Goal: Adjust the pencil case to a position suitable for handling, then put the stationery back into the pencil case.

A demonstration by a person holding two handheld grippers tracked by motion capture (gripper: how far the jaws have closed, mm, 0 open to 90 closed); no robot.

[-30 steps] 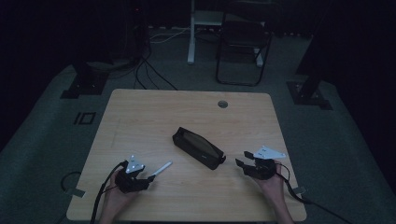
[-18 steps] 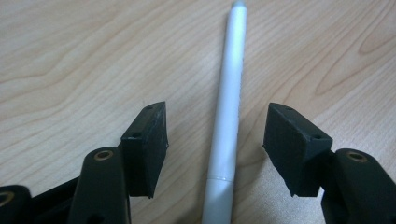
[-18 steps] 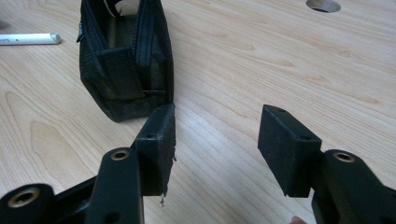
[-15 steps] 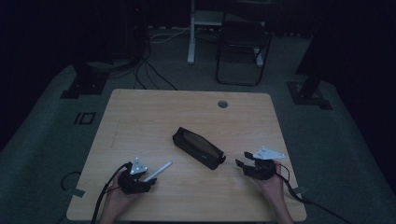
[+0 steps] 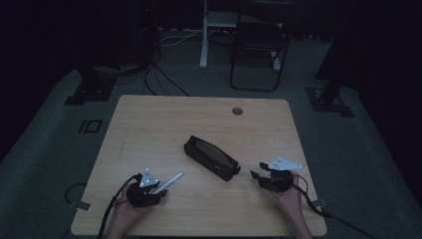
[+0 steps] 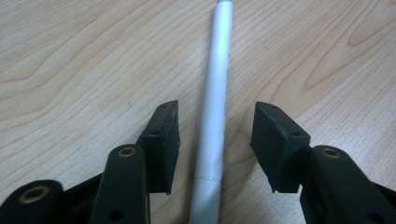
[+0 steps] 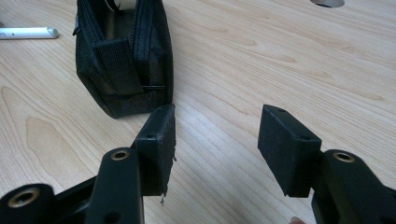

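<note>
A white pen (image 6: pixel 215 93) lies on the wooden table (image 5: pixel 164 124), seen near the front left in the high view as the pen (image 5: pixel 168 182). My left gripper (image 6: pixel 215 140) straddles the pen's lower part. Its jaws have just been closing, and a gap still shows on each side between pad and pen. In the high view the left gripper (image 5: pixel 158 191) sits at the front left. A black zip pouch (image 5: pixel 211 158) lies open at mid-table. My right gripper (image 5: pixel 259 178) rests open just short of the pouch's (image 7: pixel 122 60) near end, with nothing between its jaws (image 7: pixel 215 144).
A round cable hole (image 5: pixel 237 111) sits near the table's far edge. Beyond the table stand a dark chair (image 5: pixel 259 45), a white post (image 5: pixel 204 35) and floor cables. The pen's tip (image 7: pixel 25 32) shows left of the pouch in the right gripper view.
</note>
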